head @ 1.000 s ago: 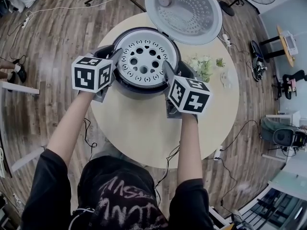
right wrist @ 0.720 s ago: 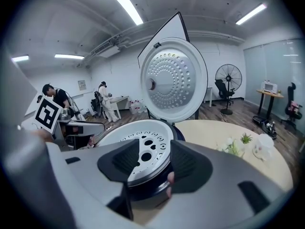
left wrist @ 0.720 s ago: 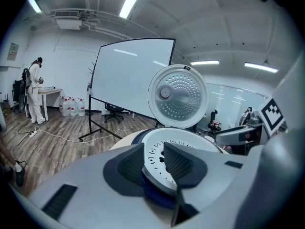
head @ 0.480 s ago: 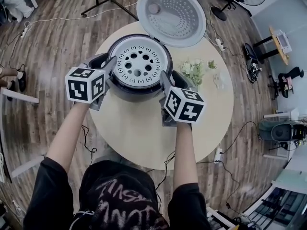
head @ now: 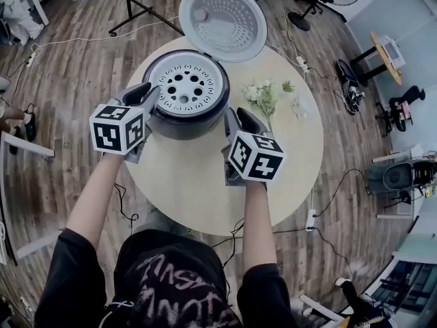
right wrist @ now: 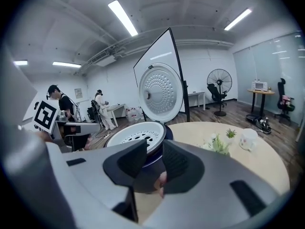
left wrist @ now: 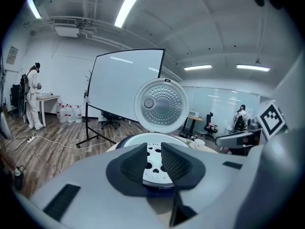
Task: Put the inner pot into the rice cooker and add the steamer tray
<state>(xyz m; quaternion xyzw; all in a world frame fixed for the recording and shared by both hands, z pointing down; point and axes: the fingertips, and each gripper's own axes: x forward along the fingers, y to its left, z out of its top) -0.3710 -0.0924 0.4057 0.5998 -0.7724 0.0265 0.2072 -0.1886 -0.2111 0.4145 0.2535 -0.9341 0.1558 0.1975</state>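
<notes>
Head view, looking steeply down. The white, round, perforated steamer tray [head: 186, 87] lies level in the mouth of the dark, round rice cooker [head: 179, 125], which stands at the far left of the pale, round wooden worktop [head: 198, 183]. The inner pot cannot be seen; if it is in place, the tray covers it. The cooker's dimpled, silver-lined lid [head: 222, 20] stands open on the far side. To the right of the cooker, and apart from it, are a small sprig of flowers [head: 261, 96] and, further right, a small white cup [head: 298, 106].

The left hand-held gripper [head: 147, 94] hangs just beside the cooker's near-left flank. The right hand-held gripper [head: 239, 119] is over the worktop to the cooker's near right, clear of it. Both point toward the cooker. In each gripper view the jaws have just been closing and now stand a narrow gap apart. Nothing is between them, and the tray shows only beyond the gap.

Judged from its form, the tray is a light, thin, stiff plate with a smooth finish that could slip in a loose pinch. The rim is the natural place to hold it, on opposite sides so that it stays level. Both task steps appear done.
</notes>
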